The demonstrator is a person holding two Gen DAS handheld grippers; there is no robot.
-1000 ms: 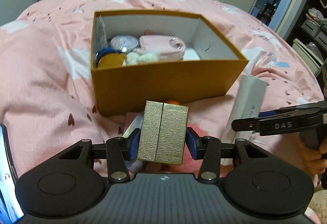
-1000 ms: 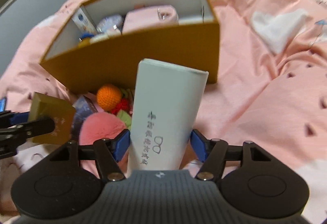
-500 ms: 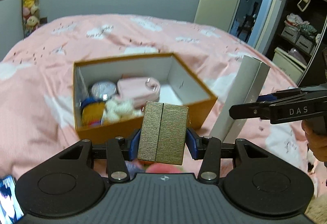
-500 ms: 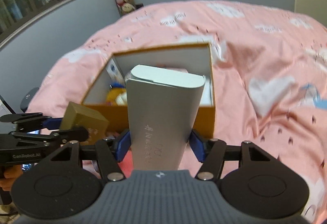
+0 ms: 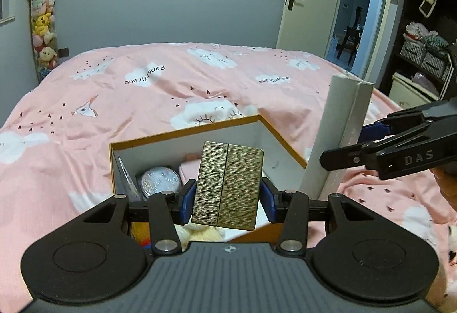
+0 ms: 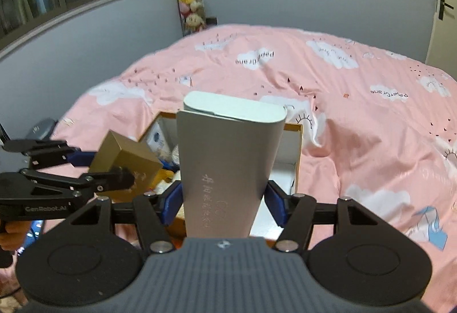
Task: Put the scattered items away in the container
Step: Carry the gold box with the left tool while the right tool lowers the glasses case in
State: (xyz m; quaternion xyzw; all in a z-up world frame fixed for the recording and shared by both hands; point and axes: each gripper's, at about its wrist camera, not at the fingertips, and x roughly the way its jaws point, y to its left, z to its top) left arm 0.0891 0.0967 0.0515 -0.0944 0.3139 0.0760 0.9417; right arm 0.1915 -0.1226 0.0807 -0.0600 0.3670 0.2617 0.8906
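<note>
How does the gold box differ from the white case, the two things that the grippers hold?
The gold box is short and blocky with a ribbed gold surface; the white case is tall, smooth and pale, with rounded edges. The white case bears printed characters; the gold box shows a seam down its middle. The left gripper holds the gold box, the right gripper the white case. Both are held near the orange container.

room's pretty dim, cool greyish cast on the wall (image 5: 128, 7). brightest bit is the doorway (image 5: 357, 24), bluish light coming thru from the next rm. soft shadows only, no hard glare. heavy fisheye: door frame & window ledge (image 6: 71, 10) bow at the edges, corners vignette dark. left view sharp, right view slightly soft w/ a bit of motion smear on the bedspread (image 6: 357, 127).
</note>
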